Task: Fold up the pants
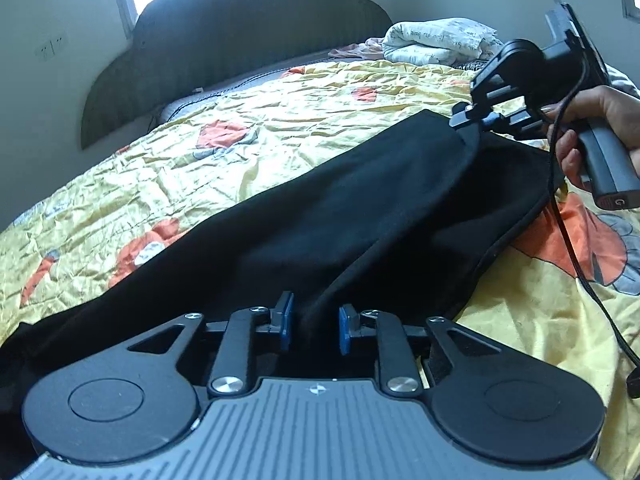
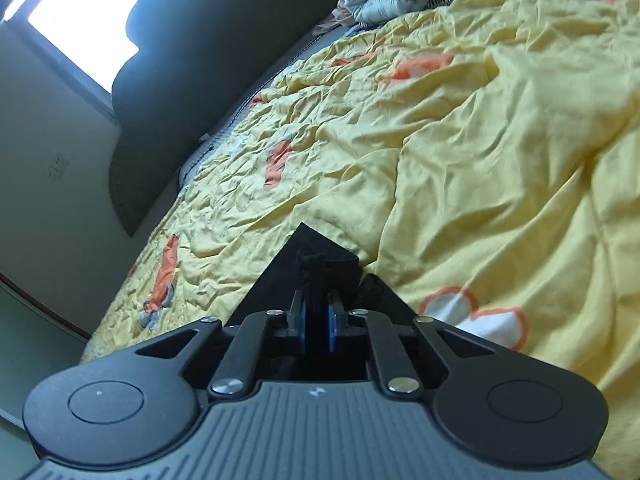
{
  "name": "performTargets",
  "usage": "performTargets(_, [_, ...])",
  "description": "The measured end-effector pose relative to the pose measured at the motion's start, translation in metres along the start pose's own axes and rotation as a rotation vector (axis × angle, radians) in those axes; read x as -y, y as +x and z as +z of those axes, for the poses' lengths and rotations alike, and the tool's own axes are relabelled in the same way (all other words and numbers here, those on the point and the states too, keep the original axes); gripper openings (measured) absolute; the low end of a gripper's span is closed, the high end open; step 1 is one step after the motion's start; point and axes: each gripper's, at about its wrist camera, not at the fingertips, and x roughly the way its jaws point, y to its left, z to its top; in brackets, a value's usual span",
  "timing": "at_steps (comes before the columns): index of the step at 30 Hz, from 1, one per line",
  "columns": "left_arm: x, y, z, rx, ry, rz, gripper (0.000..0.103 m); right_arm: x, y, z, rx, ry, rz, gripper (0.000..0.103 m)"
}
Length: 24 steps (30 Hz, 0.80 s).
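The black pants (image 1: 360,200) lie spread across the yellow bedspread (image 1: 280,120) of the bed, running from the near edge on the left side toward the right side of the bed. The left claw (image 1: 314,330) sits at the near edge of the garment; a raised ridge of black cloth stands between its two blue pads (image 1: 286,330), and a visible gap separates each pad from the cloth, so this claw is released rather than clenched. The right claw (image 2: 316,322) is at the far right end of the pants, where a person's hand (image 1: 600,120) grips its handle with a black cable (image 1: 572,240) trailing down from it over the bedspread. In the right wrist view, the blue pads (image 2: 331,322) of the right claw stand close together with a thin fold of the black pants pinched between them, and a pointed corner of the fabric projects beyond the fingertips over the yellow bedspread. The right claw is therefore grasping the pants. The bedspread is creased and carries orange and white printed patches. At the head of the bed, a dark headboard (image 1: 240,40) stands against the wall below a bright window (image 2: 80,20), and a folded white blanket (image 1: 440,40) rests near the far right corner.
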Motion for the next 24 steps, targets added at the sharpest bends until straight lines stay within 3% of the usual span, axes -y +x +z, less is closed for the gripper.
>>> performTargets(7, [0.001,0.000,-0.002,0.005,0.014,0.008,0.032,-0.001,-0.004,0.001,0.000,0.005,-0.006,0.013])
performTargets(11, [0.001,0.000,-0.002,0.003,0.008,0.006,0.032,0.003,-0.009,-0.002,0.002,0.021,0.002,0.030])
performTargets(16, [-0.002,0.002,-0.001,0.003,-0.012,-0.003,0.031,-0.002,-0.011,-0.005,0.020,-0.035,0.000,0.032])
performTargets(17, [-0.003,0.002,-0.001,0.003,-0.018,-0.008,0.021,-0.004,-0.010,-0.006,0.022,-0.049,-0.007,0.030])
performTargets(19, [-0.004,0.000,-0.001,0.007,-0.026,-0.016,0.015,-0.009,-0.008,-0.006,0.035,-0.087,-0.032,0.013])
performTargets(24, [-0.017,-0.009,0.006,0.054,-0.091,-0.006,0.011,-0.039,-0.019,0.005,0.091,-0.204,-0.008,0.007])
